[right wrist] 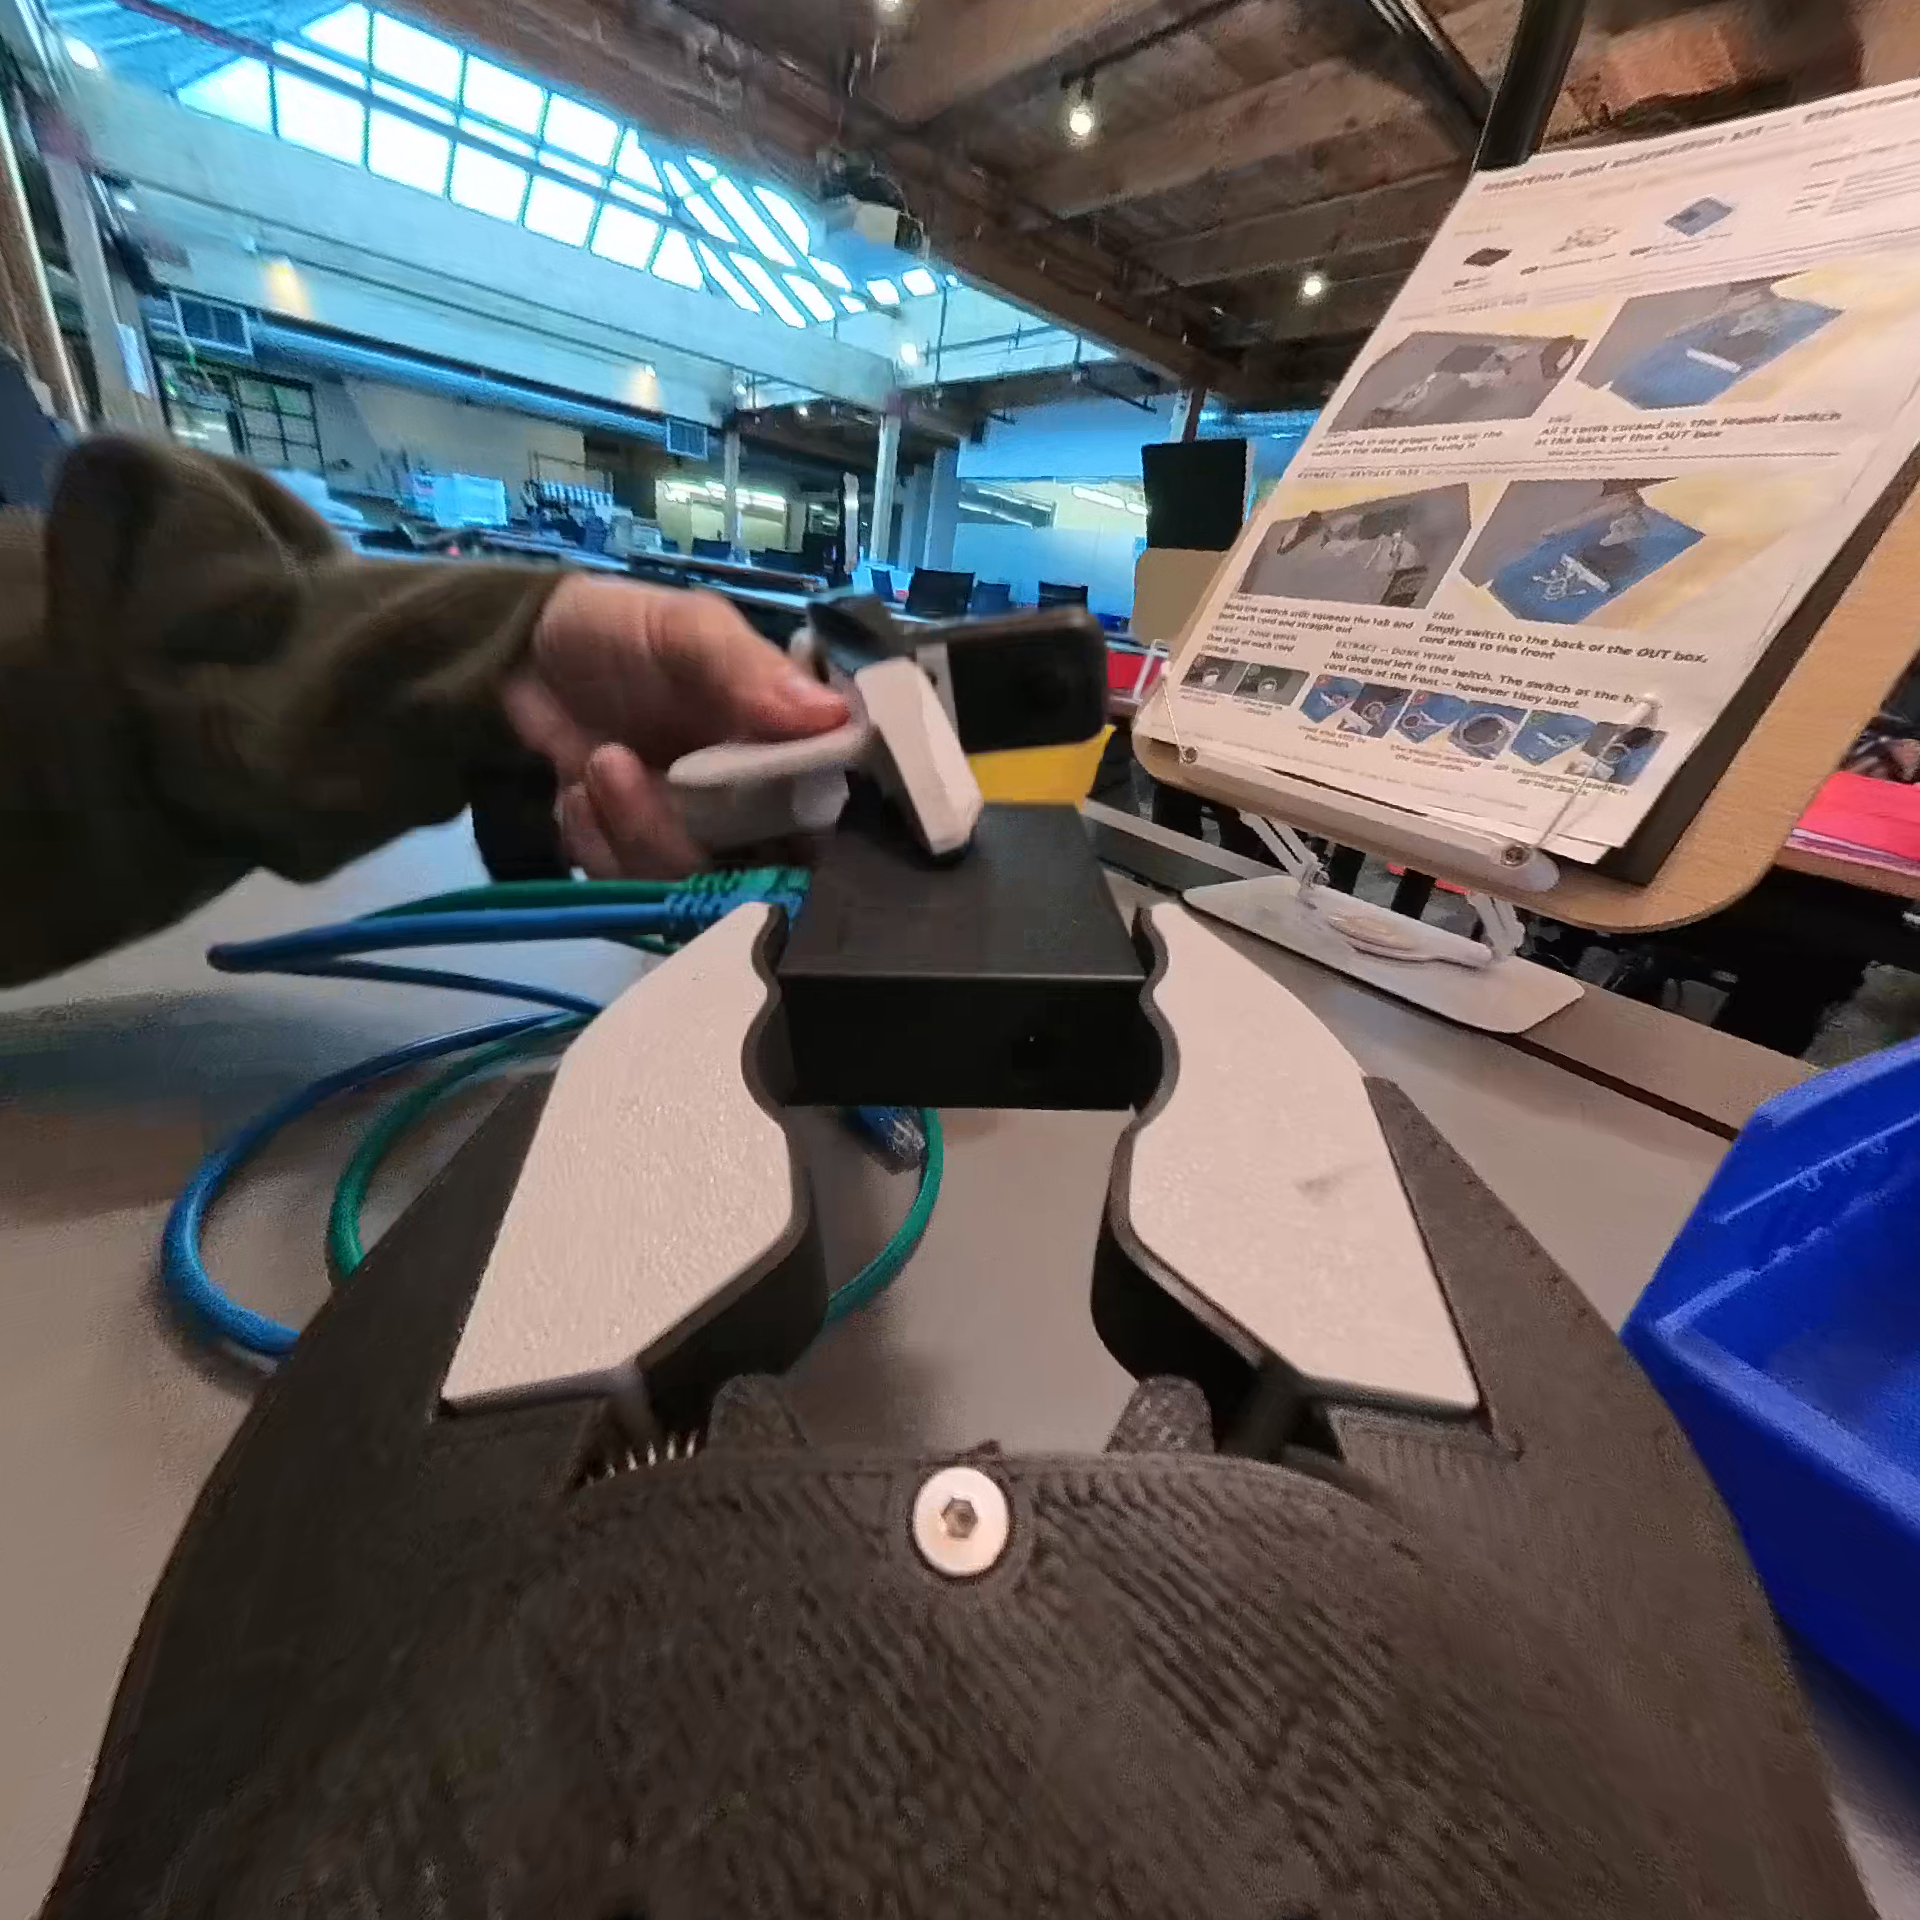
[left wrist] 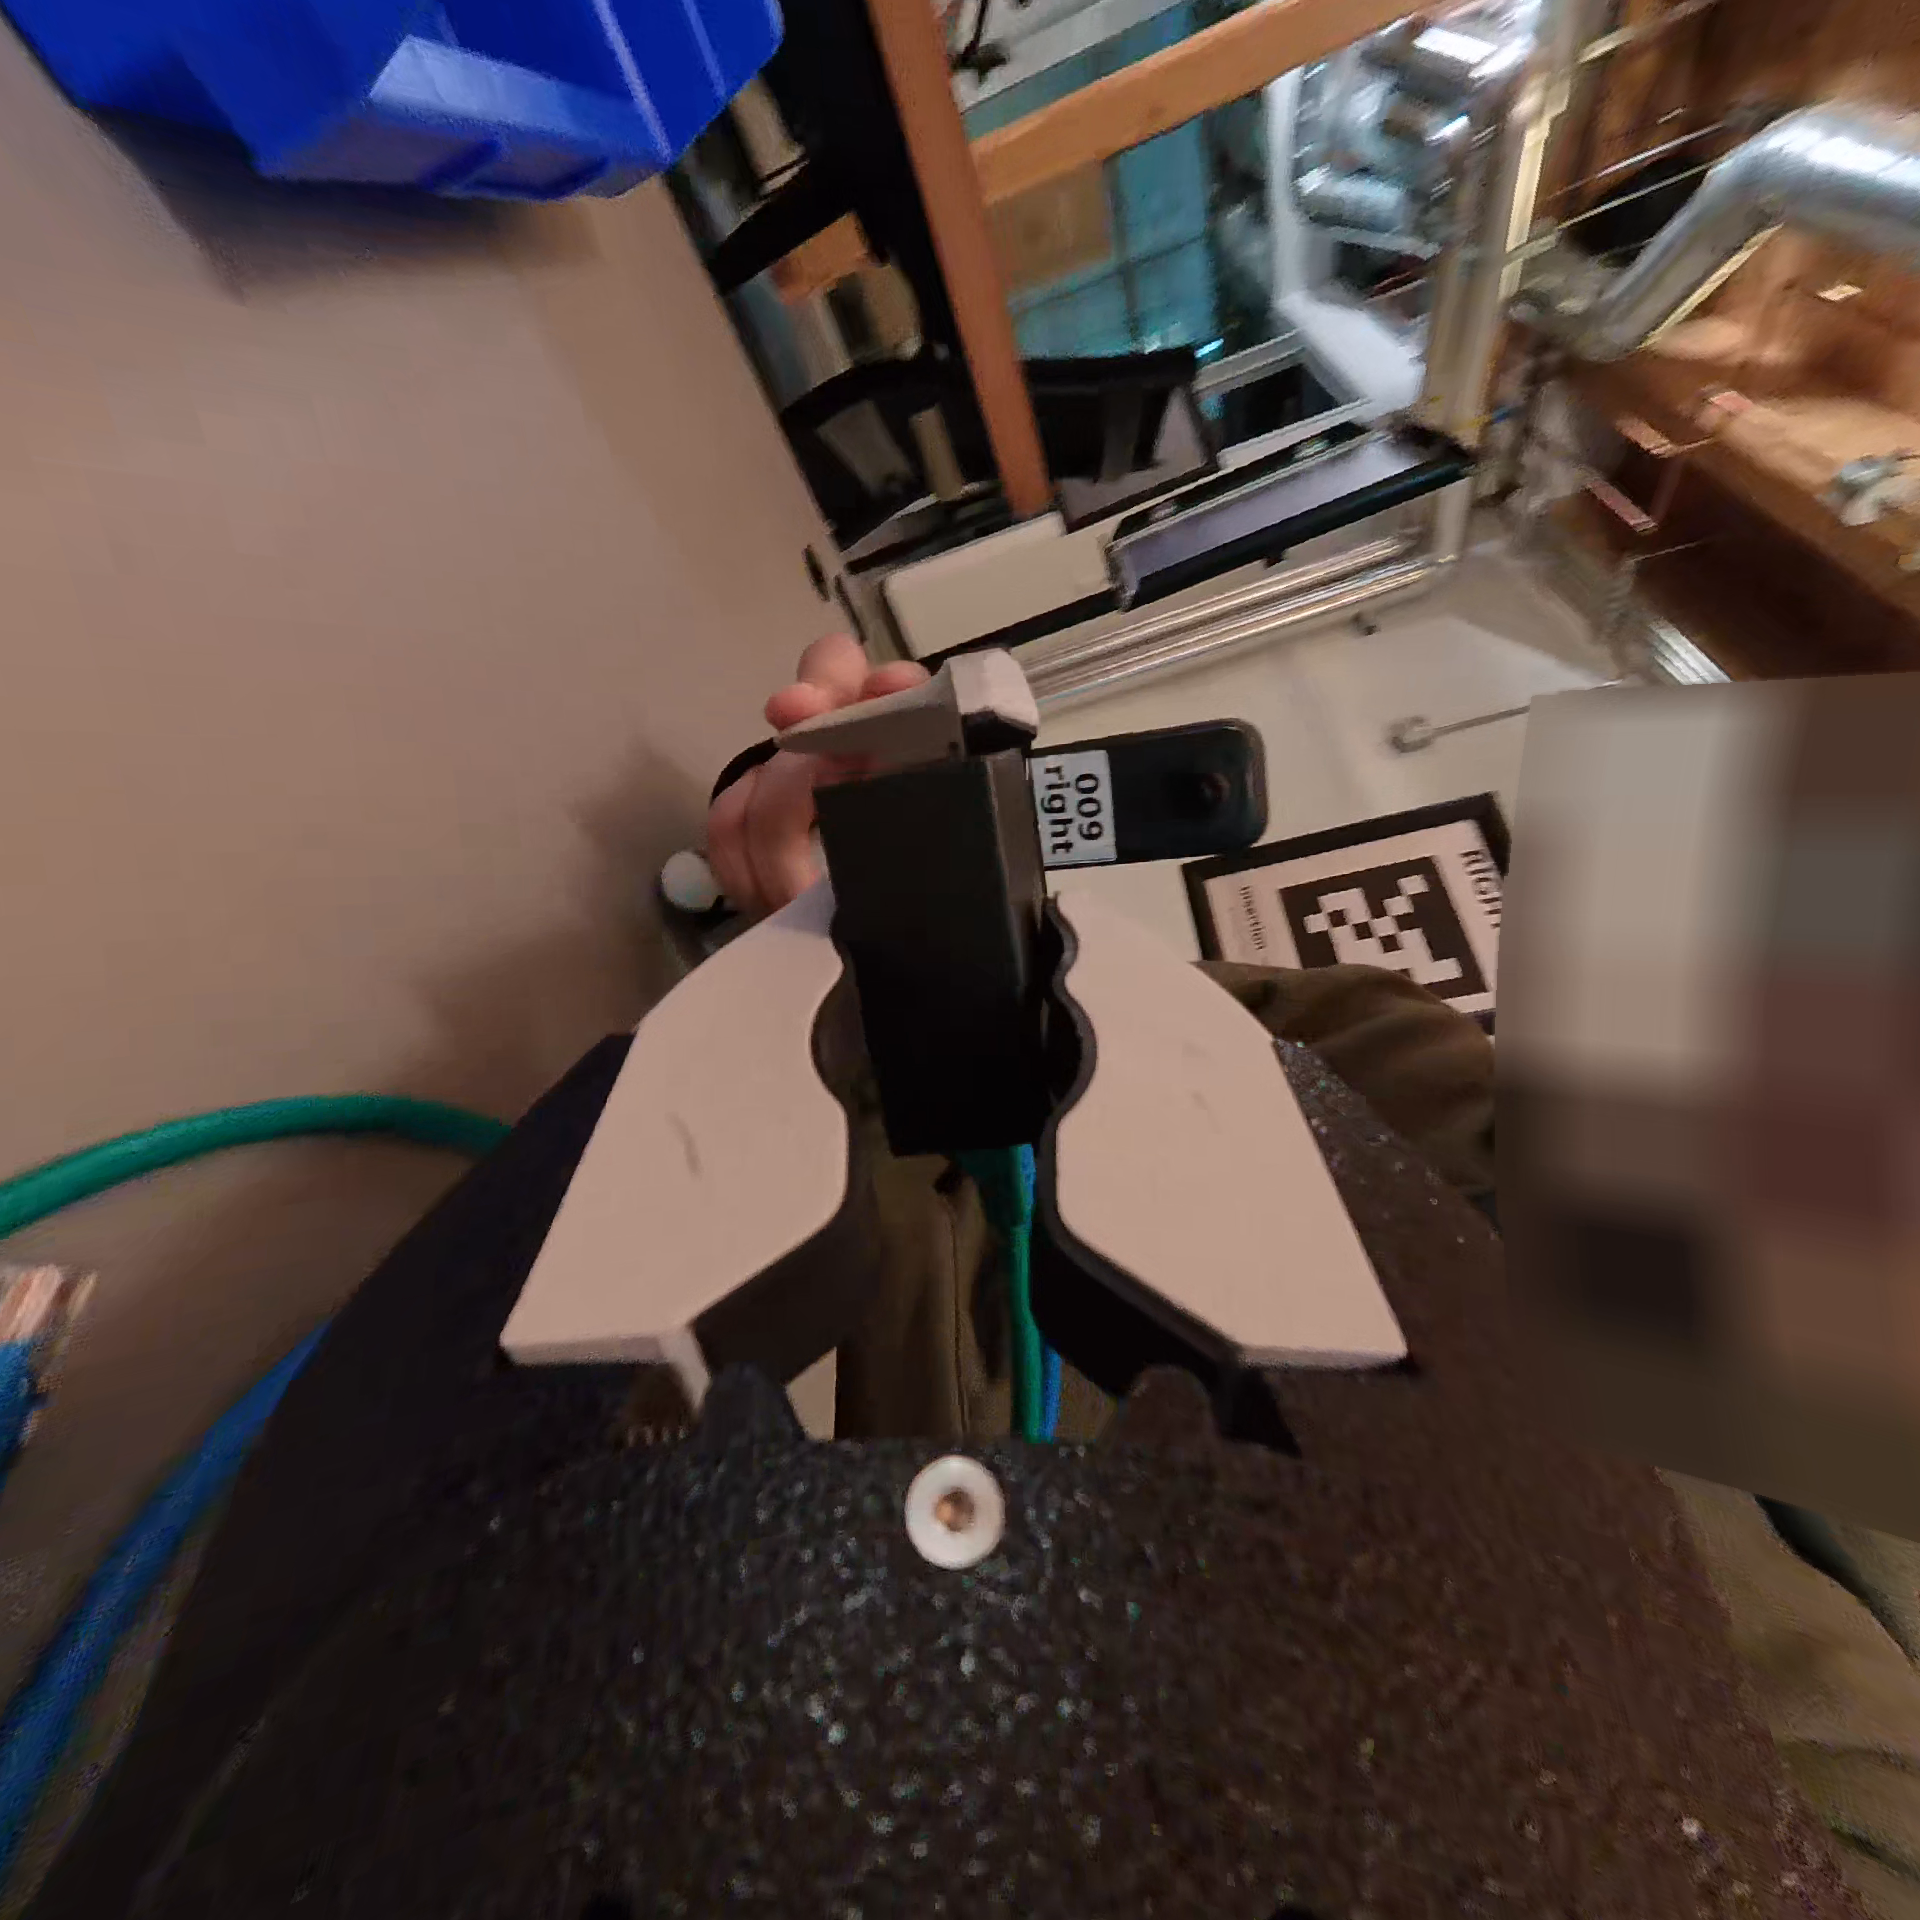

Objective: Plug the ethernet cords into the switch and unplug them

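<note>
Black and box-shaped, the switch [right wrist: 961, 987] sits clamped between the white pads of the right gripper [right wrist: 961, 1023], lifted clear of the grey table [right wrist: 135, 1403], its plain end with one small round socket facing the camera. The left gripper [left wrist: 940, 1023] also closes on the switch [left wrist: 930, 925], pads pressed against its two long sides; from the right wrist view its white fingers [right wrist: 914, 758] come down on the far top of the box, worked by a hand [right wrist: 644, 696] in an olive sleeve. At the switch's far left side a green cord [right wrist: 748, 888] and a blue cord [right wrist: 582, 923] are plugged in side by side. Under the switch both cords loop across the table, and a loose blue plug [right wrist: 891, 1127] lies just beneath its near edge. In the left wrist view the green cord [left wrist: 1013, 1278] runs from the box's near end down between the fingers. Right of the switch stands a tilted board with an instruction sheet [right wrist: 1538, 499], and nearer the camera on that side is a blue bin [right wrist: 1787, 1330].
</note>
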Action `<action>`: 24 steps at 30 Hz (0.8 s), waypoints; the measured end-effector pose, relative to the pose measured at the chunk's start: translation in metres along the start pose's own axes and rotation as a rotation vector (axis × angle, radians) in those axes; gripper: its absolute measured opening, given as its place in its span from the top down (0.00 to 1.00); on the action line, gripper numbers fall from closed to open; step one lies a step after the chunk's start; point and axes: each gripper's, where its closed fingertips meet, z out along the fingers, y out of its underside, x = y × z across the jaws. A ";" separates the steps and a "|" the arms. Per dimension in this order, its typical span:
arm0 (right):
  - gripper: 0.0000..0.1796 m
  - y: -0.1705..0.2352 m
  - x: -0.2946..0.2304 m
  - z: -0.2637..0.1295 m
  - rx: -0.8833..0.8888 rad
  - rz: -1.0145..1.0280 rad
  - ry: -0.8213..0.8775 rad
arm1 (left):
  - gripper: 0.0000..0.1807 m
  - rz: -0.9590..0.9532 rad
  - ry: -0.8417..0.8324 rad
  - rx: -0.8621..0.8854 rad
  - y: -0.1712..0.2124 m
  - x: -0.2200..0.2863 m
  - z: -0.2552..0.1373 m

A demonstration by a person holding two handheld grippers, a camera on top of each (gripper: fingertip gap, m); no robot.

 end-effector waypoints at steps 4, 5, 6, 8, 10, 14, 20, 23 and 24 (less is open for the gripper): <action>0.65 -0.001 0.000 0.000 0.006 -0.003 0.003 | 0.84 0.007 -0.135 -0.070 0.000 0.009 -0.001; 0.65 -0.001 0.000 0.000 0.007 0.000 0.004 | 0.84 0.006 -0.152 -0.085 0.000 0.010 -0.001; 0.65 -0.001 0.000 0.000 0.008 0.002 0.002 | 0.84 0.006 -0.165 -0.101 0.000 0.011 -0.001; 0.64 0.000 -0.001 0.000 -0.001 0.010 -0.010 | 0.84 0.013 -0.187 -0.130 0.001 0.013 -0.001; 0.63 0.001 -0.002 0.001 -0.013 0.005 -0.011 | 0.85 0.021 -0.204 -0.152 0.001 0.015 0.000; 0.59 0.006 -0.005 0.004 -0.055 -0.031 -0.004 | 0.84 0.025 -0.253 -0.193 0.004 0.014 0.003; 0.59 0.016 -0.005 0.009 -0.129 -0.066 0.022 | 0.85 0.055 -0.334 -0.237 0.006 0.011 0.000; 0.59 0.015 -0.003 0.009 -0.129 -0.094 0.052 | 0.85 0.092 -0.339 -0.226 0.003 0.014 0.000; 0.59 0.014 -0.003 0.008 -0.122 -0.090 0.056 | 0.84 0.097 -0.332 -0.212 0.002 0.014 0.001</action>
